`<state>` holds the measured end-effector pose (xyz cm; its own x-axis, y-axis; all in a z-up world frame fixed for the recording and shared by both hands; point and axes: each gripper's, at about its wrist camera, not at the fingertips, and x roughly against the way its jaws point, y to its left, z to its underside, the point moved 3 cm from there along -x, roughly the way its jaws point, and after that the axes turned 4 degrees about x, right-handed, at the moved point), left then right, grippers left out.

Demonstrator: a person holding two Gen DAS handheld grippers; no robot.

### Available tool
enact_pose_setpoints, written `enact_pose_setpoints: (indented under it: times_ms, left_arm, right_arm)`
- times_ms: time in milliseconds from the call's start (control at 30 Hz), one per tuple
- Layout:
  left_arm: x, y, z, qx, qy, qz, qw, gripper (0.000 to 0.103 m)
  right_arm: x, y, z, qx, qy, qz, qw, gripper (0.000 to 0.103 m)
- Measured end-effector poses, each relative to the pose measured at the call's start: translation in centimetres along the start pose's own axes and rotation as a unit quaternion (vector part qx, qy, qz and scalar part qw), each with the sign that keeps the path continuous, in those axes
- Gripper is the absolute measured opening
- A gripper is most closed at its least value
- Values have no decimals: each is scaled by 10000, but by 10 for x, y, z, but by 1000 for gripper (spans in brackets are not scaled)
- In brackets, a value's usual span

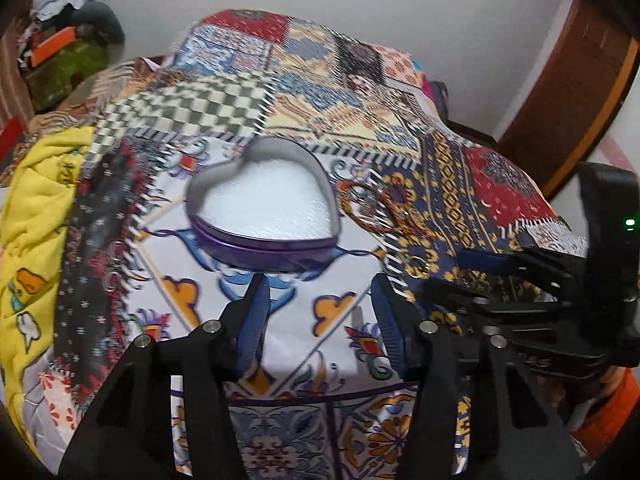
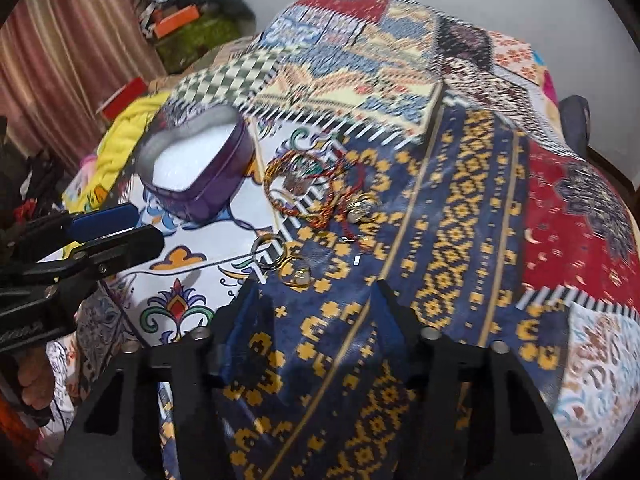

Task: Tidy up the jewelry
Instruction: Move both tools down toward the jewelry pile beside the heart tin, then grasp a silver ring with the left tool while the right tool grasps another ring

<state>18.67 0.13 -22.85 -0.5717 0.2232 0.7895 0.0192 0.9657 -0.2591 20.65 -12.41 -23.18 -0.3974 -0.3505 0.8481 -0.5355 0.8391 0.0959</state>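
A purple heart-shaped tin (image 1: 260,208) with a white lining stands open on the patchwork cloth, just ahead of my left gripper (image 1: 320,296), which is open and empty. In the right wrist view the tin (image 2: 192,168) lies at the left. Right of it is a tangle of red and gold thread bracelets (image 2: 304,184). A silver ring (image 2: 268,250) and a gold ring (image 2: 298,274) lie just beyond my right gripper (image 2: 316,292), open with nothing between its fingers. The bracelets (image 1: 380,208) also show to the right of the tin in the left wrist view.
The patchwork cloth (image 2: 460,200) covers a raised, uneven surface that drops away at the right and far edges. A yellow cloth (image 1: 36,208) lies at the left. Clutter (image 1: 68,52) is piled against the far wall, and a wooden door frame (image 1: 580,92) stands at the right.
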Motion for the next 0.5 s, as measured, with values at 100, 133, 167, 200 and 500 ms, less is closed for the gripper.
enact_pose_setpoints:
  times_ms: [100,133,167,200,500]
  left_arm:
    - [-5,-4,2,-52,126,139,9998,41]
    - [-8,-6,2,-60,174,184,9997,40]
    - [-9,-7,3,-64,217,222,9995,40]
    - [-12,-8,4,-71,260,254,9993,39]
    - [-28,-26,5,-281,519,383,9975,32]
  right_arm:
    - [-5,2,0,62,23,73,10000,46]
    - [-5,0,-1,59,10,88,9999,43]
    - [-6,1,-2,67,-4,94,9999,38]
    - [-6,1,-2,73,-16,80,9999,33]
    - [-8,3,-6,148,-114,19,9998,9]
